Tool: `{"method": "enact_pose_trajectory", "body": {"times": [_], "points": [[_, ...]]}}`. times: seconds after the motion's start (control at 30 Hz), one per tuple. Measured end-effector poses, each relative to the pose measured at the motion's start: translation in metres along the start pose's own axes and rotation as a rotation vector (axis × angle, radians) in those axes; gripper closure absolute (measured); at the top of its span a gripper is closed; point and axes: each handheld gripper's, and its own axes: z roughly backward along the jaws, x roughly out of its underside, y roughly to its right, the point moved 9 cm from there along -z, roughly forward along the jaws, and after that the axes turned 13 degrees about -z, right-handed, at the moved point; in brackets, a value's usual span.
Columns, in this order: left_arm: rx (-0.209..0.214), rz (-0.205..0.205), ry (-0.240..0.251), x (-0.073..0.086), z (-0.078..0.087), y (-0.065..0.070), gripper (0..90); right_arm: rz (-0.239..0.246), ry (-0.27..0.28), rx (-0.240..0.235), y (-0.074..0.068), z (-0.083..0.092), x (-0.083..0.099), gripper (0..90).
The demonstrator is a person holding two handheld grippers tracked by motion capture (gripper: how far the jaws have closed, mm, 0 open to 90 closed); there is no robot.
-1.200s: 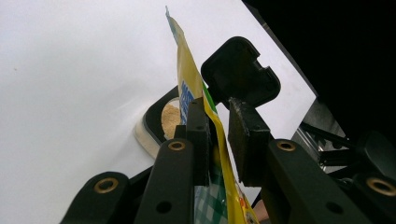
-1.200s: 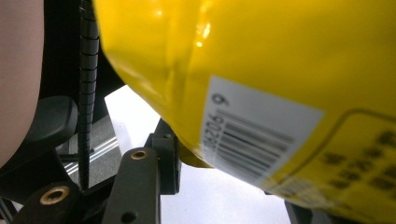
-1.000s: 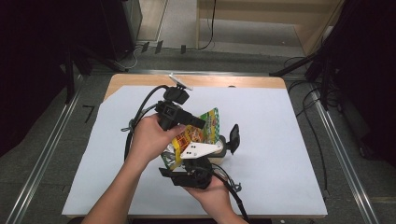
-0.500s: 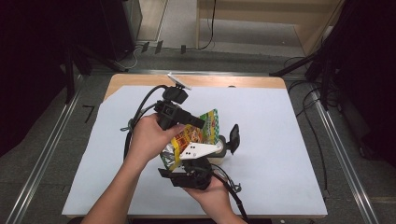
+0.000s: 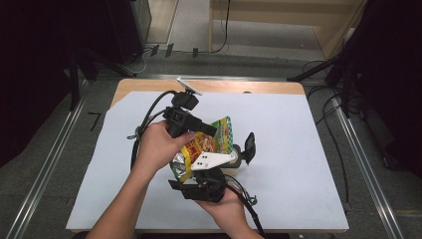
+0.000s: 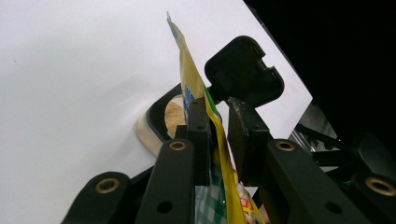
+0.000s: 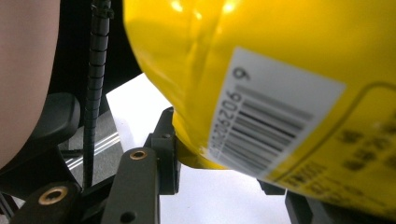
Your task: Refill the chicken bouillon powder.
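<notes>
White sheeting covers the surface (image 5: 298, 149), with bare wood showing along its far edge and dark floor on either side. Left hand-held gripper (image 6: 218, 135): its two black jaws are closed on the upper edge of a yellow and green snack pouch (image 6: 196, 84), which passes thin and edge-on between the pads; the inner pad is pressed to the film. In the high view the left hand-held gripper (image 5: 199, 130) sits at the far left side of the pouch, held in the person's left hand (image 5: 158, 145), cable looping away to the left. Right hand-held gripper (image 7: 219, 158): its jaws bracket the bulging yellow lower body of the pouch, barcode label facing the camera; the left jaw is against the film, the other jaw is largely hidden behind the pouch. In the high view it lies on the near side, cradled in the right hand (image 5: 226, 201). The pouch (image 5: 209, 144) is held up between both, at mid-surface. Just right of the pouch stands a small container (image 6: 161, 121) of tan granules, its black hinged lid (image 6: 245, 70) open and upright.
</notes>
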Motion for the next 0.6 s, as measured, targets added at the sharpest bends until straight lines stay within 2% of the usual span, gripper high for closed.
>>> {"method": "enact_pose_trajectory", "body": {"times": [0.13,0.6], "points": [[0.007,0.022,-0.006,0.0019,0.0000,-0.0038,79.5,0.011,-0.004,0.007,0.0002,-0.0009,0.0009,59.6],[0.004,0.033,-0.008,0.0028,0.0008,-0.0076,79.1,0.016,-0.006,0.009,-0.0001,-0.0008,0.0009,59.3]]}}
